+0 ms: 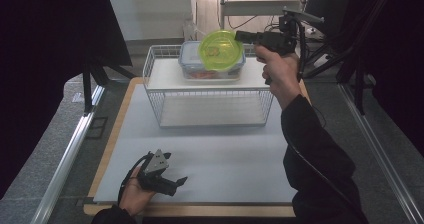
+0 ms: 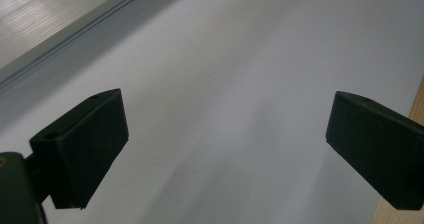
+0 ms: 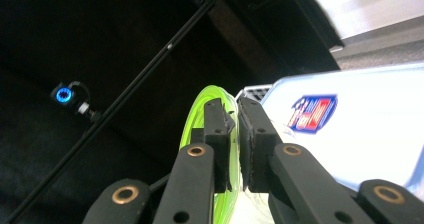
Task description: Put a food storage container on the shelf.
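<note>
While your right gripper pinches the green lid tilted over the box at upper centre, your left gripper rests lower left, jaws spread wide, empty.

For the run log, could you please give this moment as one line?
right gripper: shut on green lid, held tilted over clear container | container: on wire rack | left gripper: open, idle over white mat

The right claw is pinching the rim of a translucent green lid, jaws nearly closed, beside a white logo-bearing surface.
</note>
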Demonstrator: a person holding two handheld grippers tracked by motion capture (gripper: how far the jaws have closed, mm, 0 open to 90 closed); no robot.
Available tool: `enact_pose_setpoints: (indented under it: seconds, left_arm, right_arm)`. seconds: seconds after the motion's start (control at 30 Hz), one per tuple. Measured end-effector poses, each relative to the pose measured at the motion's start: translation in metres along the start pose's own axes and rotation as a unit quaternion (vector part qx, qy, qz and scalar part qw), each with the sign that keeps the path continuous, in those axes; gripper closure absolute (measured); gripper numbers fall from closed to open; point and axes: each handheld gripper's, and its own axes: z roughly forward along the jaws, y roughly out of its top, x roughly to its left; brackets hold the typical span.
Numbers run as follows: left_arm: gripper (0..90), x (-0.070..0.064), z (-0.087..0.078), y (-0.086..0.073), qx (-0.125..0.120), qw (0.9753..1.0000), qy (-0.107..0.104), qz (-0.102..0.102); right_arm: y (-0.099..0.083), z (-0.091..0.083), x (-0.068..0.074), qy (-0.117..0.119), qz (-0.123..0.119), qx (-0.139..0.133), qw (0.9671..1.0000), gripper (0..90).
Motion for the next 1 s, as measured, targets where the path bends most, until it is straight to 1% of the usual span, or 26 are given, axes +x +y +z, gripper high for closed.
enact_pose_setpoints:
  seconds: [0.07,0.1,0.2,0.27,0.3,0.43,0.53,0.6,0.67,0.77,0.8,0.83,0.9,1.0]
  left_arm:
    - [3.3,0.0,0.0,0.0,-0.002,1.0,-0.002,-0.001]
    - [3.3,0.0,0.0,0.0,-0.001,1.0,-0.002,-0.001]
    - [3.3,0.0,0.0,0.0,0.0,1.0,-0.003,0.0]
    - [3.3,0.0,0.0,0.0,0.0,1.0,-0.004,0.001]
    - [3.3,0.0,0.0,0.0,0.0,1.0,-0.005,0.001]
    - [3.4,0.0,0.0,-0.001,-0.002,1.0,-0.008,0.0]
    - [3.5,0.0,0.0,-0.001,-0.001,1.0,-0.009,0.001]
    - [3.6,0.0,0.001,-0.001,0.0,0.9999,-0.01,0.002]
    - [3.6,-0.001,0.001,-0.001,0.001,0.9999,-0.011,0.003]
    - [3.6,-0.001,0.001,-0.001,0.001,0.9999,-0.011,0.004]
    - [3.7,-0.001,0.001,-0.001,0.002,0.9999,-0.011,0.005]
    - [3.7,-0.001,0.001,-0.001,0.002,0.9999,-0.011,0.005]
    - [3.7,-0.001,0.002,-0.001,0.004,0.9999,-0.012,0.006]
    - [3.8,-0.002,0.002,-0.001,0.006,0.9999,-0.013,0.007]
  right_arm:
    - [0.004,0.007,-0.002,-0.006,0.005,-0.007,0.9999,83.8]
    - [0.006,0.011,-0.004,-0.012,0.004,-0.014,0.9998,83.8]
    - [0.009,0.024,-0.009,-0.024,0.015,-0.024,0.9993,83.8]
    - [0.01,0.033,-0.013,-0.033,0.017,-0.033,0.9988,83.8]
    - [0.011,0.037,-0.015,-0.037,0.023,-0.037,0.9984,83.8]
    - [0.014,0.054,-0.023,-0.057,0.031,-0.052,0.9965,83.7]
    - [0.015,0.062,-0.026,-0.07,0.032,-0.066,0.9949,83.6]
    - [0.014,0.066,-0.026,-0.08,0.024,-0.08,0.9933,83.1]
    - [0.014,0.07,-0.024,-0.101,0.006,-0.087,0.991,81.6]
    - [0.012,0.074,-0.021,-0.137,-0.024,-0.095,0.9857,80.0]
    - [0.011,0.075,-0.021,-0.145,-0.028,-0.097,0.9842,79.7]
    - [0.01,0.076,-0.022,-0.148,-0.03,-0.099,0.9836,79.4]
    - [0.01,0.077,-0.023,-0.157,-0.036,-0.095,0.9824,77.8]
    - [0.009,0.077,-0.025,-0.176,-0.046,-0.089,0.9793,76.3]
